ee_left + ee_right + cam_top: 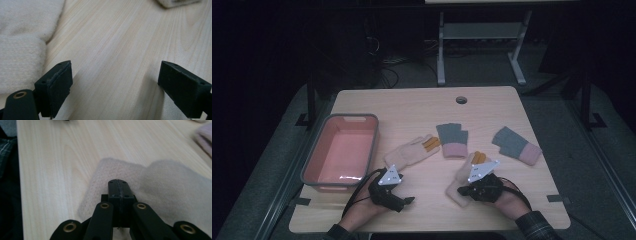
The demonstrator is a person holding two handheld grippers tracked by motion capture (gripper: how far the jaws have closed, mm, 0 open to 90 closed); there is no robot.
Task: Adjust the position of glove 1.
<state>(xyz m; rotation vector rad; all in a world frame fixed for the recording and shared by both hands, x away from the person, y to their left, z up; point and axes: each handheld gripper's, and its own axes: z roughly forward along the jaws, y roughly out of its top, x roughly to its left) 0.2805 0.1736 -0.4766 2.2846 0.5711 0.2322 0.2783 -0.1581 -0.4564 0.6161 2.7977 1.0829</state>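
Four gloves lie on the wooden table (pixel 422 107). A cream glove with orange fingertips (pixel 412 152) lies left of centre, and two grey gloves with pink cuffs (pixel 452 140) (pixel 516 145) lie farther back. A second cream glove (pixel 464 172) lies partly under my right gripper (pixel 460 191). In the right gripper view that gripper (pixel 118 187) has its jaws pressed together over the glove's ribbed cuff (pixel 150 185), with no cloth between them. My left gripper (pixel 408 201) (pixel 115 85) stands open over bare wood, with the first cream glove (pixel 22 37) just to its left.
A pink bin with a grey rim (pixel 339 150) stands at the table's left side. A round cable hole (pixel 461 99) sits near the far edge. A pink cuff (pixel 205 137) shows at the top right of the right gripper view. Table legs and cables stand on the dark floor beyond.
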